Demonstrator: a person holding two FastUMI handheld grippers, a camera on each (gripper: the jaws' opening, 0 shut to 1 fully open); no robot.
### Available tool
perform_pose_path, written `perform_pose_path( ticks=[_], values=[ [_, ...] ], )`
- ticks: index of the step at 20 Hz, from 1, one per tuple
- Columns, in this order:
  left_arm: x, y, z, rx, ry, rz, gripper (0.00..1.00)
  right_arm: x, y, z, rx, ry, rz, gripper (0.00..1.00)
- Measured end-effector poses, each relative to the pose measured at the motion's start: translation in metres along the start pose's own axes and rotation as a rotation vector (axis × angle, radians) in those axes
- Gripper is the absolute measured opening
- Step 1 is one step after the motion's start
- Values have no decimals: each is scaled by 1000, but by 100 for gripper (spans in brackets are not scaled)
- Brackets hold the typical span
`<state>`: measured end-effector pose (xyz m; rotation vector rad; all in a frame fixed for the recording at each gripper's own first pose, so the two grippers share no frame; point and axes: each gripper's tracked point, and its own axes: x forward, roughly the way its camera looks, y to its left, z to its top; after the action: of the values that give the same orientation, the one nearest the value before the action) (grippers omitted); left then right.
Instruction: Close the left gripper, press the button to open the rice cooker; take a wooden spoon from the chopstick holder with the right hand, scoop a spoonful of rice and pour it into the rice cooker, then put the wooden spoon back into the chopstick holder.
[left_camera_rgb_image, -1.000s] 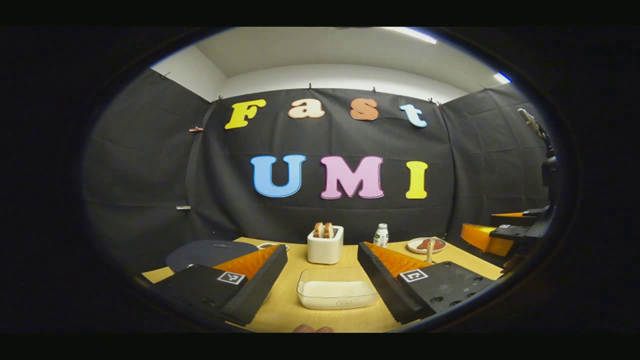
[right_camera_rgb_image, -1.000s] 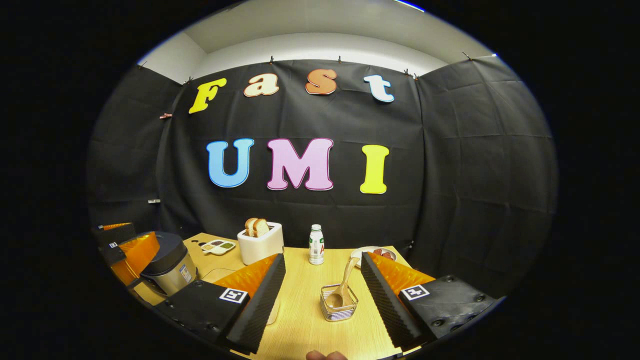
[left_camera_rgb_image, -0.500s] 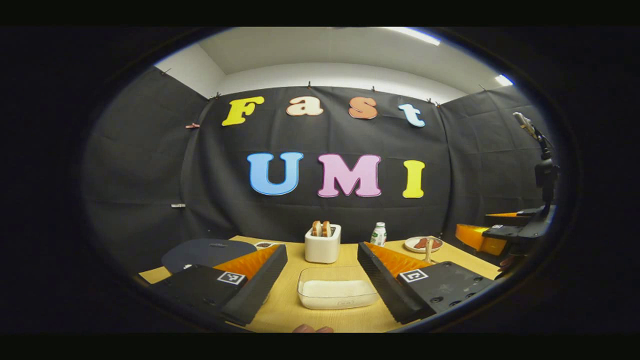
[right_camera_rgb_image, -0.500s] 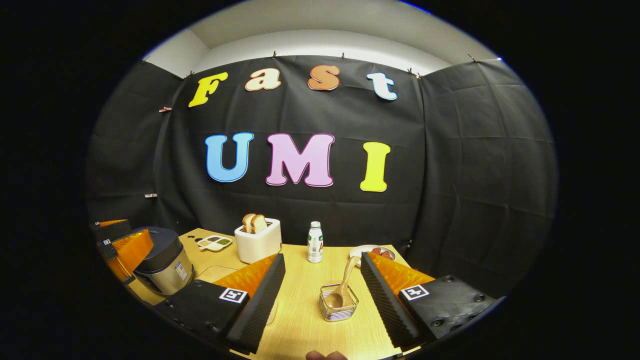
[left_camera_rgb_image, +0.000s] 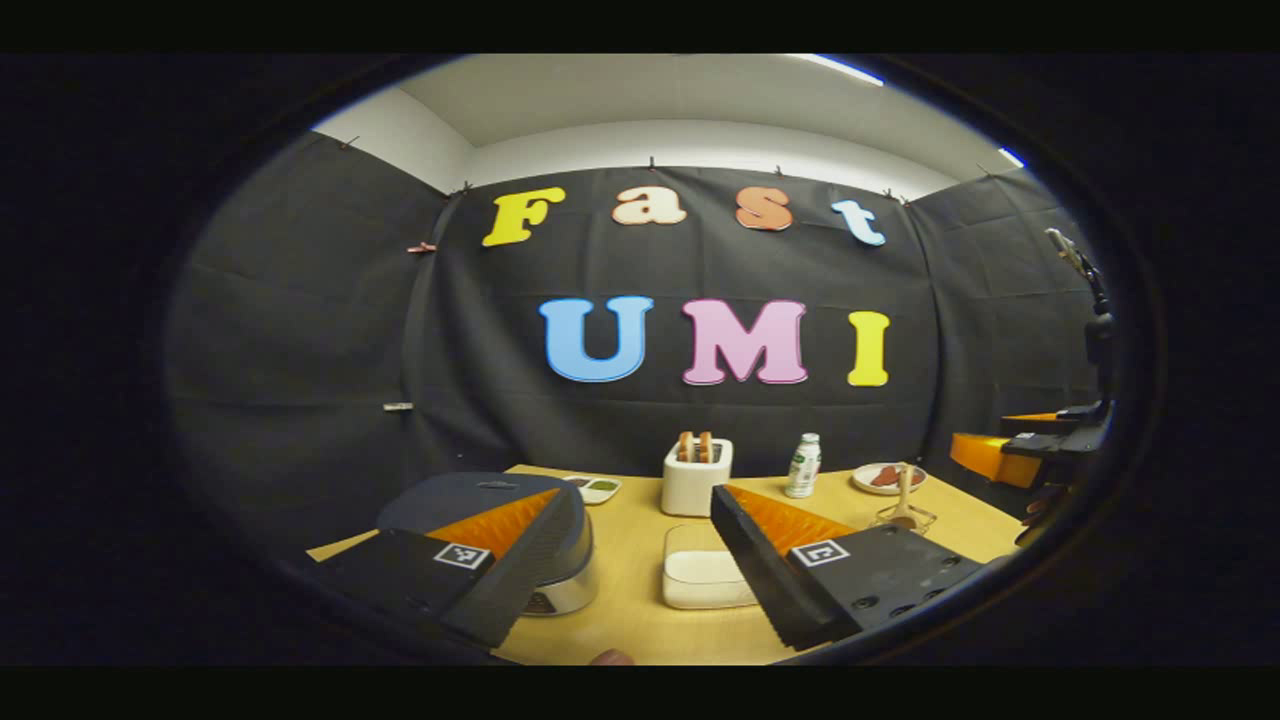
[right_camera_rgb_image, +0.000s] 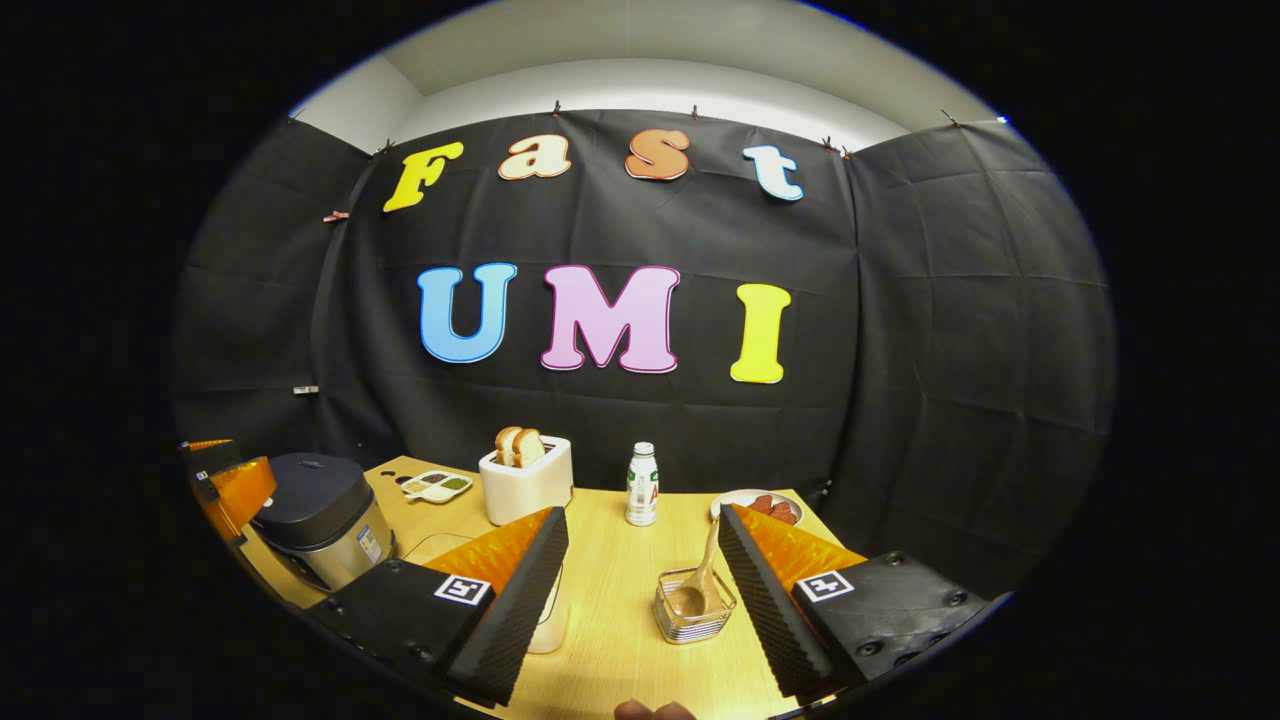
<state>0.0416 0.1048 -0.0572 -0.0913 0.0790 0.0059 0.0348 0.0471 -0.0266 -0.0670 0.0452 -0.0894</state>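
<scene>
The rice cooker stands shut, dark lid on a silver body, partly behind the left finger of my left gripper, which is open and empty. A clear container of white rice sits between that gripper's fingers, farther off. In the right gripper view the wooden spoon leans in the wire chopstick holder, just ahead between the fingers of my right gripper, open and empty. The rice cooker stands at the left of that view, with the left gripper beside it. The chopstick holder stands at the right of the left gripper view.
On the wooden table, a white toaster with bread, a small bottle, a plate of food and a divided sauce dish line the back near the cloth wall. The right gripper hangs at the far right.
My left gripper has swung left: the table's objects slid right in its view and the rice cooker now sits behind its left finger. The right gripper barely moved.
</scene>
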Motion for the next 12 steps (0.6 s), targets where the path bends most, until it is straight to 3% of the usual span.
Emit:
perform_pose_path(
  ticks=[3, 4, 5, 6, 8, 9, 10, 12],
  values=[
    [3, 33, -4, 19, 18, 76, 81, -1, 13, -3, -4, 7, 24, 95],
    [6, 44, -5, 30, 25, 100, 64, -2, 15, -3, -9, 5, 28, 95],
    [7, 53, -8, 36, 40, 118, 58, -1, 17, -3, -13, 3, 34, 95],
    [10, 62, -11, 31, 58, 128, 39, -2, 20, -3, -15, 4, 38, 96],
    [16, 79, -19, 14, 106, 141, 16, -2, 24, -4, -20, 4, 46, 95],
    [21, 86, -25, 12, 126, 146, 16, -1, 26, -3, -21, 2, 49, 95],
    [26, 93, -29, 16, 146, 146, 7, -1, 27, -2, -24, -1, 51, 95],
    [34, 105, -38, 31, 180, 144, 7, -1, 31, -3, -29, -3, 57, 95]
  ],
)
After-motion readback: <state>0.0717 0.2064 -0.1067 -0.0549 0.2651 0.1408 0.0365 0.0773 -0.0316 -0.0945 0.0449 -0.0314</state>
